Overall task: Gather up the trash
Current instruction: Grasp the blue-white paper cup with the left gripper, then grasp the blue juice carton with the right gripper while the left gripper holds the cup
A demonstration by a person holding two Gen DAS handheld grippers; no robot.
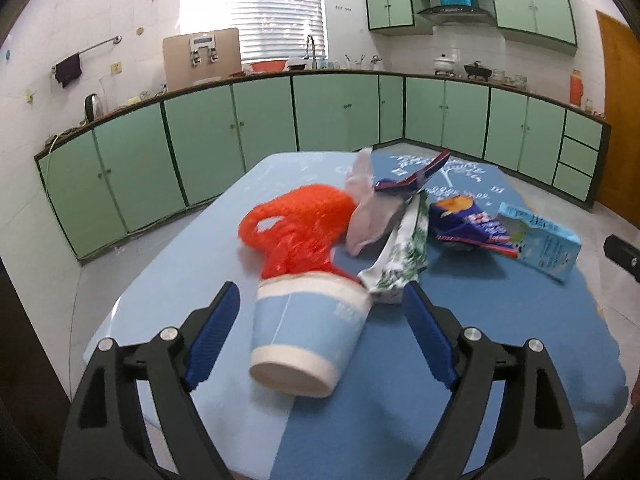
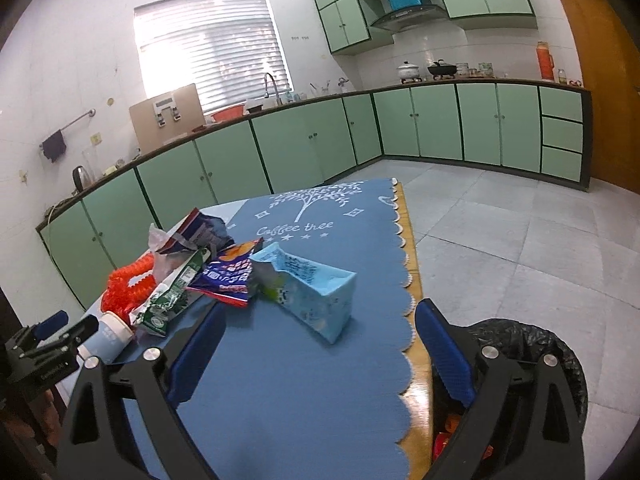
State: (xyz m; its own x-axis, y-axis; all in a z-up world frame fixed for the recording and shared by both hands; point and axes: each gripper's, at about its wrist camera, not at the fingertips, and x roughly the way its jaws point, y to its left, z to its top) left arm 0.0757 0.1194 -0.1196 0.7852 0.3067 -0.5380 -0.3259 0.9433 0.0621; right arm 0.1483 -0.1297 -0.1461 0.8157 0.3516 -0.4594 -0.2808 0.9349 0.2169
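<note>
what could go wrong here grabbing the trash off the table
1. The paper cup lies on its side between the open left hand-held gripper; closing may roll or crush it.
2. The green wrapper and orange bag touch its rim and could drag along.
3. The blue carton sits near the table edge and could slide off.

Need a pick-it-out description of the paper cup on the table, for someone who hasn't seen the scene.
On the blue table mat, a heap of wrappers and a crumpled orange plastic bag lies near the left side. At the near end of that heap, in front of the bag, is the light-blue paper cup with white bands. It is the only round, rigid item, tipped on its side with its white base toward the camera.
</note>
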